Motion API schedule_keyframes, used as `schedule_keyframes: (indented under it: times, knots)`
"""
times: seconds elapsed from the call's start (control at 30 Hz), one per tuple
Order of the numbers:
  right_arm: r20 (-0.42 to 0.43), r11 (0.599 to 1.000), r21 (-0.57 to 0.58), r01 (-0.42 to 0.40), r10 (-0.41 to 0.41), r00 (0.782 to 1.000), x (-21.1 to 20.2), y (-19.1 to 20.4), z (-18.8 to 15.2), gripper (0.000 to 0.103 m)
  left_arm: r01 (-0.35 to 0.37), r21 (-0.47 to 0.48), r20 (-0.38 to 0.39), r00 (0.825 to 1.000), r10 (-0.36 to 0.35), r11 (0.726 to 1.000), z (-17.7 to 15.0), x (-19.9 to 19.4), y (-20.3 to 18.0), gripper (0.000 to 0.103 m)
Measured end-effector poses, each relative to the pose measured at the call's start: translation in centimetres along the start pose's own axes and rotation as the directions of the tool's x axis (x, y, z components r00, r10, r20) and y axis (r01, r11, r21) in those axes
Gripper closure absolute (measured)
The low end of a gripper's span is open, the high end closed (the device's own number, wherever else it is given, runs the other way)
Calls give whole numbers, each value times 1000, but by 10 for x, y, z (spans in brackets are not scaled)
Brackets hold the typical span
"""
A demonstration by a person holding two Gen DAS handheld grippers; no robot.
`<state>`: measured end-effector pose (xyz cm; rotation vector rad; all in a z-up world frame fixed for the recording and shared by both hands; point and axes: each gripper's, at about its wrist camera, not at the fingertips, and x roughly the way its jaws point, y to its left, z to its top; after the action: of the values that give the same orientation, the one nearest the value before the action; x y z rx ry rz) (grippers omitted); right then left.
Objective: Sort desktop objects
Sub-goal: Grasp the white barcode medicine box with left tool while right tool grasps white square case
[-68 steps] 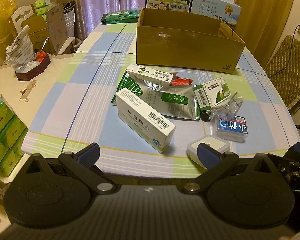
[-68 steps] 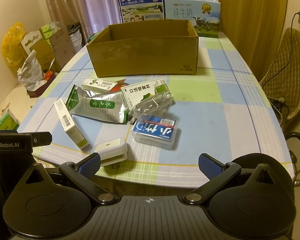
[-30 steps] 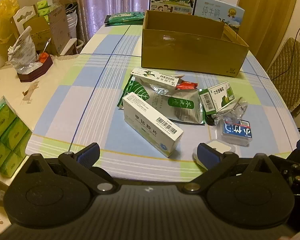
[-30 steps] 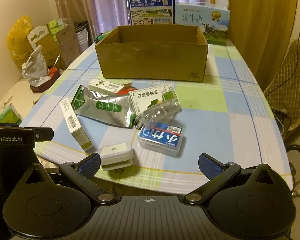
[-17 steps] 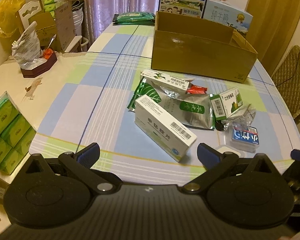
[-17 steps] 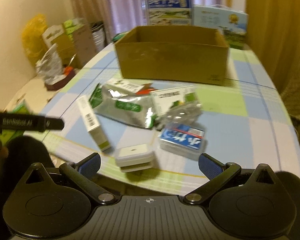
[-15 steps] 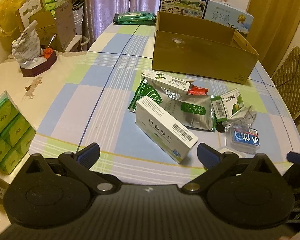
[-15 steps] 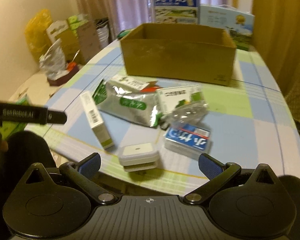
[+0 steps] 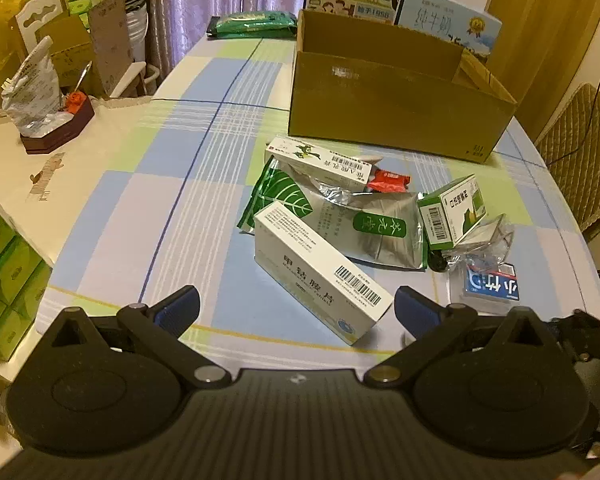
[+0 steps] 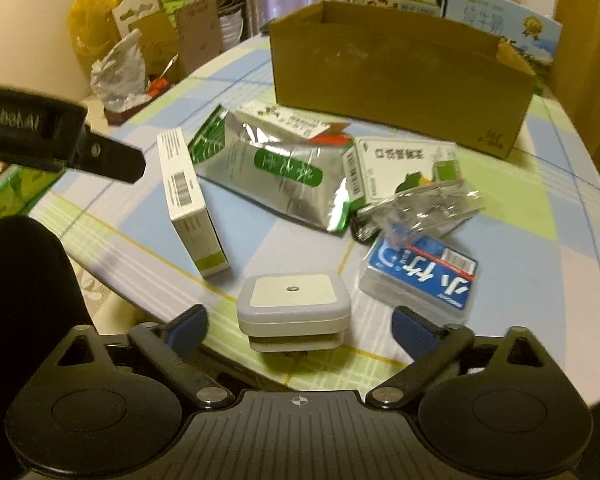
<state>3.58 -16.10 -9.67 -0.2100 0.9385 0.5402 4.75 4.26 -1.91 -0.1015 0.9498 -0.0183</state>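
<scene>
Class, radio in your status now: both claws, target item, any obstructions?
Both claws open, empty. Right claw lined up on small white square device, not gripped. Cardboard box beyond; clutter between.

— What do the grippers look like?
— The left gripper (image 9: 296, 310) and the right gripper (image 10: 298, 326) are matte black, with round side housings, blue-padded fingertips (image 10: 186, 330), silver pivot screws and ribbed bases.
— Markings?
— White lettering, blurred.

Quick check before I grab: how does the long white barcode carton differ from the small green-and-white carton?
The long white barcode carton is longer and nearly all white; the small green-and-white carton is stubbier, with green edges. The white one lies alone near the table edge; the green one is propped tilted on the silver foil pouch and the crumpled clear plastic packet. Both are closed cardboard cartons with barcodes.
</scene>
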Motion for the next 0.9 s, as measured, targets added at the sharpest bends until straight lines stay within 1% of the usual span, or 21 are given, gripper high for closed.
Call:
schedule_keyframes:
  times: [0.17, 0.23, 0.27, 0.33, 0.37, 0.43, 0.57, 0.67, 0.73, 0.8, 0.83, 0.87, 0.9]
  knots:
    - [-18, 1000, 2, -8, 8, 1000, 21, -1, 0, 18, 6, 8, -20, 1000, -6, 1000, 4, 11, -3, 1]
    - [-24, 1000, 7, -4, 4, 1000, 26, -2, 0, 25, 11, 12, -25, 1000, -11, 1000, 5, 13, -5, 1]
    - [-25, 1000, 10, -2, 3, 1000, 29, -3, 0, 27, 13, 15, -29, 999, -13, 1000, 5, 15, -6, 1]
    - [-25, 1000, 13, 3, -3, 1000, 33, -4, 0, 38, 17, 17, -37, 999, -17, 1000, 7, 20, -9, 1]
    - [-24, 1000, 13, 4, -4, 1000, 34, -4, 0, 41, 18, 18, -39, 999, -18, 1000, 8, 23, -10, 1]
    - [-14, 1000, 17, 21, -21, 1000, 33, -5, 0, 41, 19, 17, -47, 999, -18, 1000, 11, 30, -14, 1]
    - [13, 999, 27, 32, -33, 999, 27, -10, 2, 41, 43, -28, -46, 998, -44, 999, 20, 42, -16, 2]
    - [28, 999, 38, 25, -26, 999, 22, -14, 5, 41, 24, -1, -63, 998, -24, 1000, 25, 56, -23, 10]
    - [32, 999, 40, 20, -21, 999, 20, -16, 7, 41, 21, -1, -78, 997, -21, 1000, 26, 65, -23, 18]
    - [35, 999, 41, 15, -16, 999, 19, -17, 7, 41, 7, -10, -92, 996, -8, 1000, 26, 72, -22, 34]
    - [35, 999, 40, 13, -14, 999, 18, -17, 7, 41, 6, -9, -104, 995, -7, 1000, 25, 76, -21, 37]
    - [36, 999, 40, 11, -12, 999, 18, -17, 7, 41, 4, -7, -115, 993, -4, 1000, 25, 78, -20, 43]
    - [37, 999, 42, 10, -12, 999, 18, -17, 7, 41, -1, -3, -121, 993, 1, 1000, 25, 80, -19, 45]
